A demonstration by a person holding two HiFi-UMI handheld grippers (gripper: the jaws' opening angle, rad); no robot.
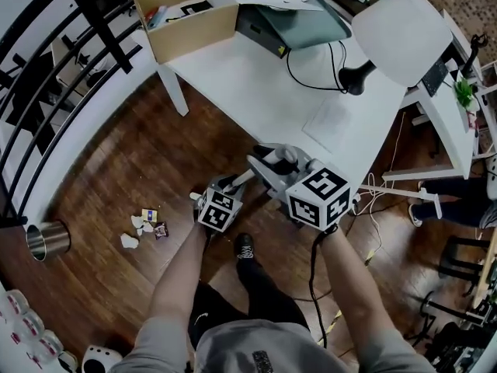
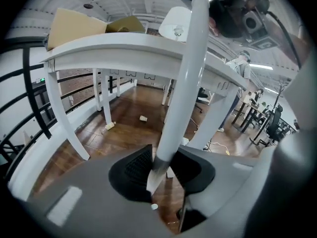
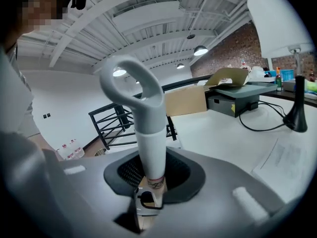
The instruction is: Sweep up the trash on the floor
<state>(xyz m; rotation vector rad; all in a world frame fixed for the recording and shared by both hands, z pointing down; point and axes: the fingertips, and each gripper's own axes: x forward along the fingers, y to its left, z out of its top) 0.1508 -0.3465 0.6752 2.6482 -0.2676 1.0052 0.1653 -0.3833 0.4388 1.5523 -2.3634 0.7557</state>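
Trash (image 1: 144, 228), crumpled white scraps, perhaps wrappers, litters the floor (image 1: 85, 185); left gripper (image 2: 159, 176) and right gripper (image 3: 148, 183) jaws clamp pale handles (image 2: 185, 73).

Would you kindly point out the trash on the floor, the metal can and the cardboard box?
trash (image 1: 148, 215): head view, the wrapper mid-pile.
metal can (image 1: 51, 239): head view, its shiny wall.
cardboard box (image 1: 194, 34): head view, its front wall.
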